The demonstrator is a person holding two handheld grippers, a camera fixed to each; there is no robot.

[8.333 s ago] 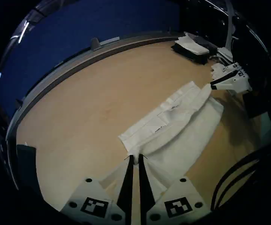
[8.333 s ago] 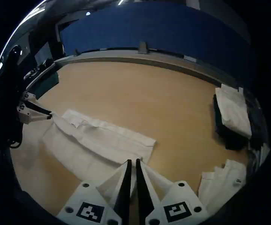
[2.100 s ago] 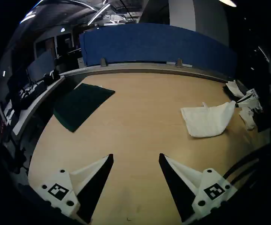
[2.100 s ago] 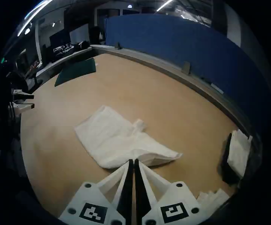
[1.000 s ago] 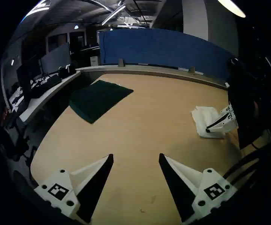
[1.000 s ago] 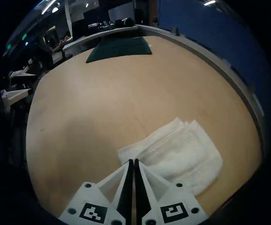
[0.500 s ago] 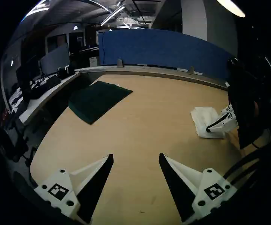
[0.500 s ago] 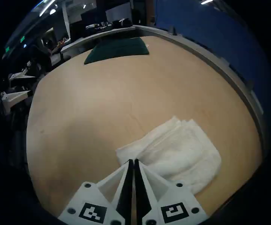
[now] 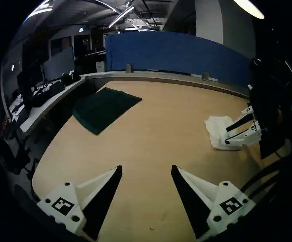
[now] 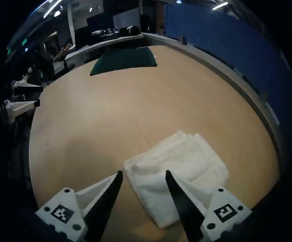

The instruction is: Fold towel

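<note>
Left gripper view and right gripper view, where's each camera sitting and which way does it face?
Left gripper view: sits on the open left gripper, facing across the table toward a blue divider; its own two fingers show at the bottom.
Right gripper view: sits on the open right gripper, facing down at the folded towel; its own fingers show too.
Shared: table, towel, green mat.

1. No words, numbers or brand names can be read anywhere.
2. The left gripper [image 9: 146, 166] bears a black-and-white square marker [image 9: 63, 205] on each finger base: a block pattern, not lettering.
3. The right gripper [image 10: 143, 172] bears a like pattern [image 10: 59, 211] on each finger base.
4. In the left gripper view, the small tags [image 9: 254, 127] on the far-off right gripper are too small to make out.
</note>
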